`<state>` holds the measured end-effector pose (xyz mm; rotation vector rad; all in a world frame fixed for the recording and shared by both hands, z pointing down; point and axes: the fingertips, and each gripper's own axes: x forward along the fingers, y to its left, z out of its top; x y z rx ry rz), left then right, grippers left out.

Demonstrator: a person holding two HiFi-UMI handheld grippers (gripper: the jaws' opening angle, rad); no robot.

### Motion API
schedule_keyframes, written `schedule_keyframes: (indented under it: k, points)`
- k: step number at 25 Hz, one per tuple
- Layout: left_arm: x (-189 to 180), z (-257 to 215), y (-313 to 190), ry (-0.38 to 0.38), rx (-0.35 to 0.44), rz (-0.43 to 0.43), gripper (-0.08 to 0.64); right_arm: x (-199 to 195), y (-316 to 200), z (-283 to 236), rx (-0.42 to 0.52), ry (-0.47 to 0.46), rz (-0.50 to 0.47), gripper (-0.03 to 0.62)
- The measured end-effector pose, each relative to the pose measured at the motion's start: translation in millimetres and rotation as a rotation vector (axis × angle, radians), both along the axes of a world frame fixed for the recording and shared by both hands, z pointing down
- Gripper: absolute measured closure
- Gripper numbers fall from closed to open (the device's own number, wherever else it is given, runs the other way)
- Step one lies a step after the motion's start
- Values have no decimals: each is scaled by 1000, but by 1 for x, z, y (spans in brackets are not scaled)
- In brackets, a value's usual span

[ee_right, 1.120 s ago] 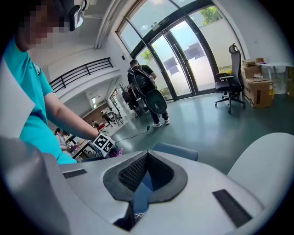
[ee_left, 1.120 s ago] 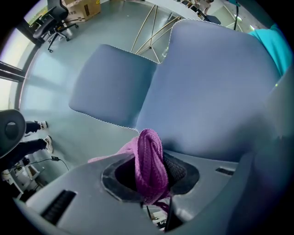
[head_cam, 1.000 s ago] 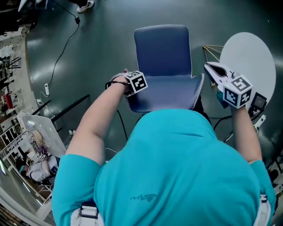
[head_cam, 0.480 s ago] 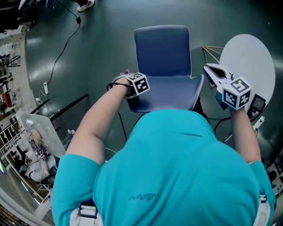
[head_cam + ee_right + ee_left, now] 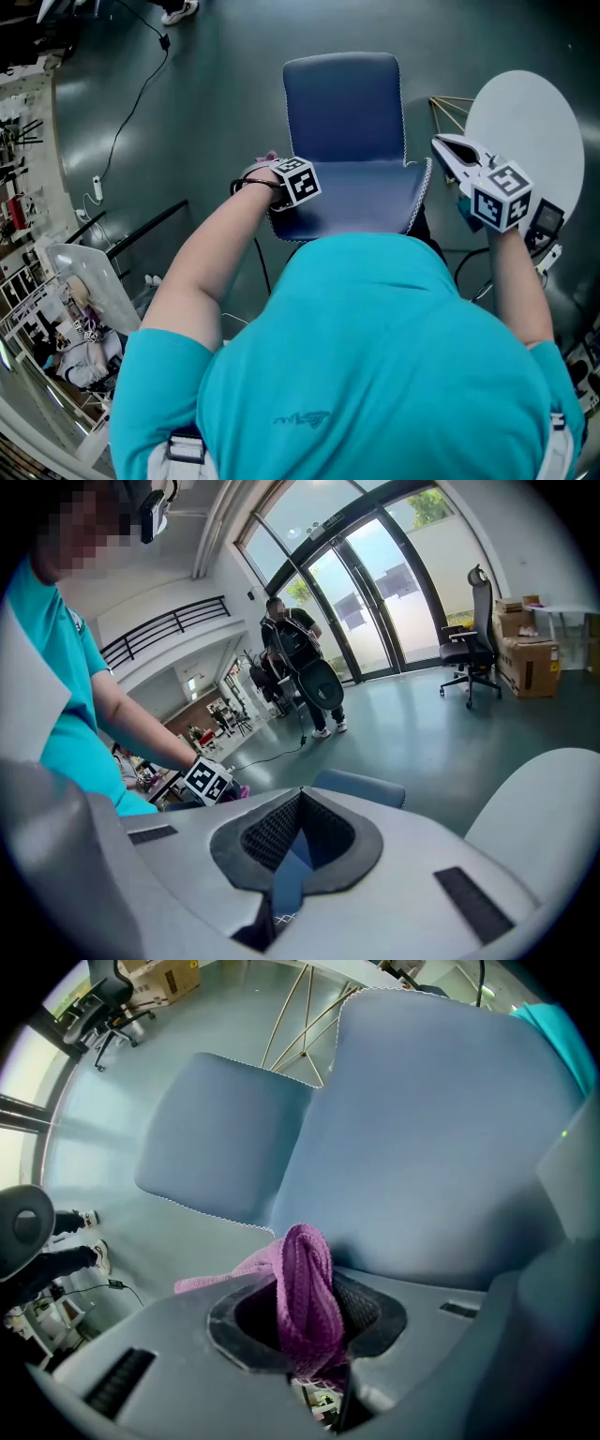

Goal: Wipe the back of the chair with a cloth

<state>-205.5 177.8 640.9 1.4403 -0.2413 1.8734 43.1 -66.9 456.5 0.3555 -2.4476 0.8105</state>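
Note:
The blue chair stands in front of me, its seat [image 5: 342,98] farther away and its back [image 5: 352,192] nearest. My left gripper [image 5: 284,178] is at the back's left edge, shut on a pink cloth [image 5: 268,156]. In the left gripper view the folded cloth [image 5: 305,1293] sticks up between the jaws of the left gripper [image 5: 306,1274], close to the chair back [image 5: 441,1129], with the seat [image 5: 220,1138] beyond. My right gripper [image 5: 441,144] hovers off the chair's right side, shut and holding nothing. In its own view the right gripper [image 5: 300,803] shows the chair [image 5: 361,785] just past its tips.
A round white table [image 5: 525,122] with thin legs [image 5: 448,108] stands right of the chair. A black cable [image 5: 127,112] runs over the floor at the left. Some way off are people [image 5: 300,667], an office chair [image 5: 469,649], cardboard boxes [image 5: 525,663] and glass doors.
My left gripper has shifted slightly to the right with the cloth, closer onto the chair back's left edge. The right gripper has stayed put.

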Motion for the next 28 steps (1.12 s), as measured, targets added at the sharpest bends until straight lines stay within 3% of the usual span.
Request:
schedule_keyframes:
  k: [28]
  points:
    - [35, 10, -3, 12, -26, -23, 453, 21, 1, 7, -6, -4, 40, 594]
